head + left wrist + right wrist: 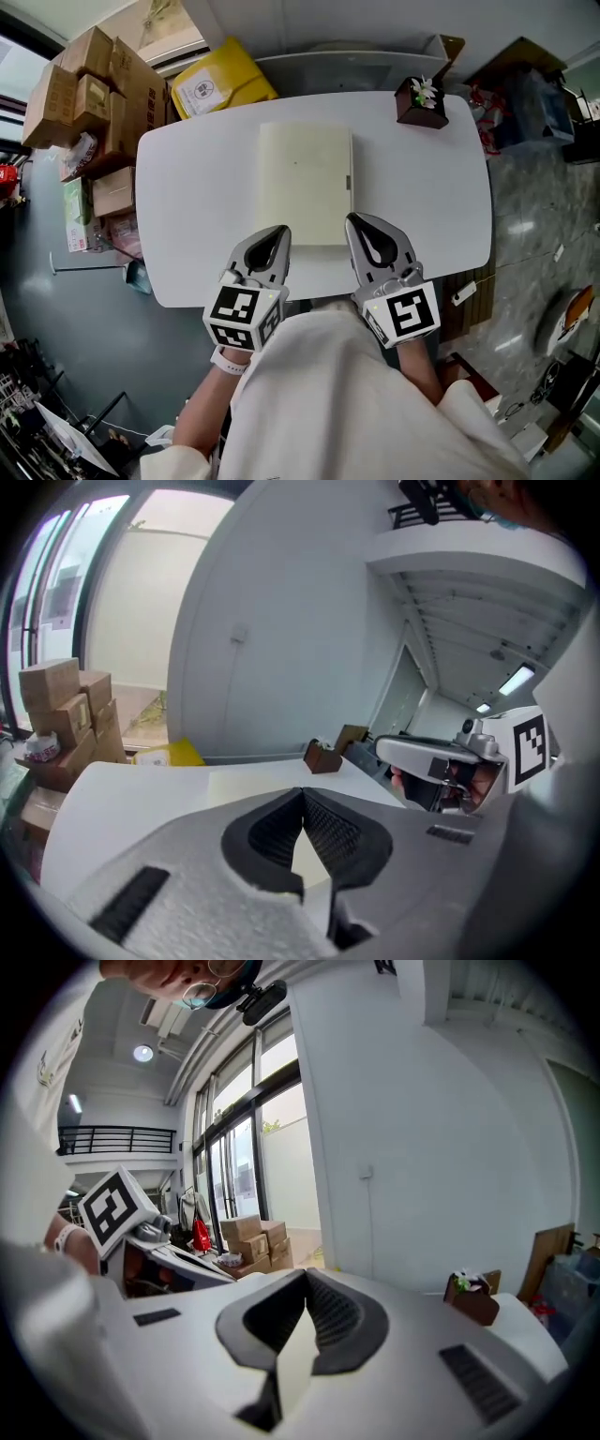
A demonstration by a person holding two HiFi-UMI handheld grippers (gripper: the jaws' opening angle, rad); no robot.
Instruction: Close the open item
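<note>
A cream-coloured book [305, 183] lies flat and closed in the middle of the white table [197, 187]. My left gripper [281, 231] hovers at the book's near left corner, jaws shut with nothing between them. My right gripper [352, 218] is over the near right corner, also shut and empty. In the left gripper view the fingertips meet [303, 789] with the cream book [253, 782] beyond them. In the right gripper view the jaws [305, 1274] touch at the tip, and cream shows only through the gap below.
A small brown box with white flowers [421, 101] stands at the table's far right corner. Stacked cardboard boxes [89, 89] and a yellow bag [220, 80] sit on the floor beyond the left and far edges. The person's white sleeves fill the bottom of the head view.
</note>
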